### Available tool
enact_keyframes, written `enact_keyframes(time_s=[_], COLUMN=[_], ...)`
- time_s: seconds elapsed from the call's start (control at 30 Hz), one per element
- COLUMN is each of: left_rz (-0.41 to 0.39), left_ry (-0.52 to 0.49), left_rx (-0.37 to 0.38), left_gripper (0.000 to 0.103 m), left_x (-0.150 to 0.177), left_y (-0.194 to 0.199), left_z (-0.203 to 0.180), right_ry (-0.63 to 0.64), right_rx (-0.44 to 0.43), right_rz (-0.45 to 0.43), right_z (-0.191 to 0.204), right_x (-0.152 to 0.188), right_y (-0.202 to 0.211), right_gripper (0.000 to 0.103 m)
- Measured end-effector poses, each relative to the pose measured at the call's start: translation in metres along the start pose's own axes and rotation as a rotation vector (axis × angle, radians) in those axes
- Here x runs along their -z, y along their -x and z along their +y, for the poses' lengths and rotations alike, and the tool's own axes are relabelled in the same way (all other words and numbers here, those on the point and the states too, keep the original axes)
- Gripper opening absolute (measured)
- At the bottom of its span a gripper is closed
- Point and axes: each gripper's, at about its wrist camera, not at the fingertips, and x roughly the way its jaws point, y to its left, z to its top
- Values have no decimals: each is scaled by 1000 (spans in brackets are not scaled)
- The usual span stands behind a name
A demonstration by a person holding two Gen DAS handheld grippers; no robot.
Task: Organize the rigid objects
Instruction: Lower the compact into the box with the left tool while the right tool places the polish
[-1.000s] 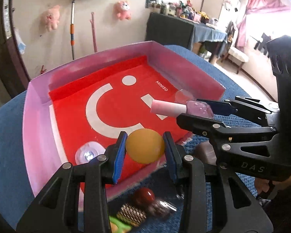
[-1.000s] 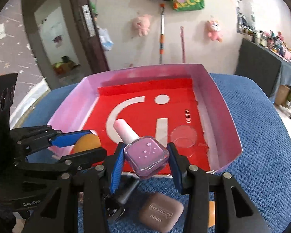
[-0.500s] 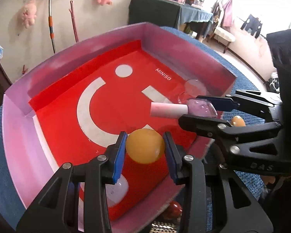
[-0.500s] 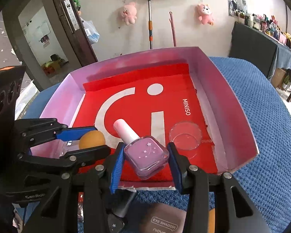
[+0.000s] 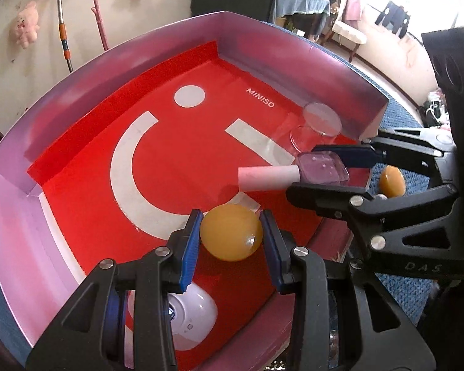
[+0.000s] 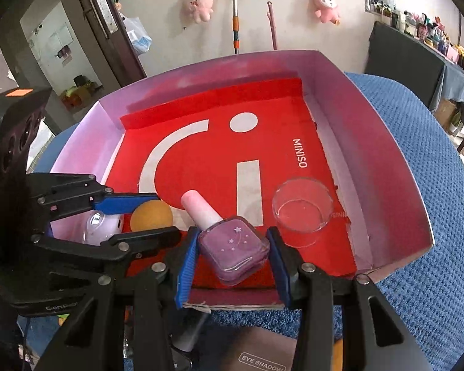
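My left gripper (image 5: 230, 236) is shut on an orange ball (image 5: 231, 236) and holds it over the near part of the pink tray (image 5: 77, 71) with a red MINISO base. My right gripper (image 6: 233, 255) is shut on a purple nail polish bottle (image 6: 233, 249) with a pink cap, just inside the tray's near edge. The ball (image 6: 151, 215) and left gripper (image 6: 133, 216) show to the left in the right wrist view. The bottle (image 5: 320, 171) and right gripper (image 5: 328, 170) show to the right in the left wrist view.
A clear glass dish (image 6: 301, 211) lies in the tray's right corner, and a white round gadget (image 5: 190, 320) in its left corner. Outside on the blue cloth (image 6: 442, 278) lie a second orange ball (image 5: 391, 181) and an eye shadow case (image 6: 263, 360).
Both grippers have moved forward over the tray's near edge and lower into the tray, each still holding its object.
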Motion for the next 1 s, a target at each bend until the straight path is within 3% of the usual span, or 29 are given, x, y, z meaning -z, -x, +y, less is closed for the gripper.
enact_keyframes(time_s=[1.0], left_rz=[25], left_ry=[-33], left_rx=[-24], left_gripper=[36], left_x=[10], left_y=[9], left_z=[-5], right_ry=[97], right_rx=[98], right_rz=[32], right_z=[11], right_x=[-1], right_y=[-11], right_gripper=[47])
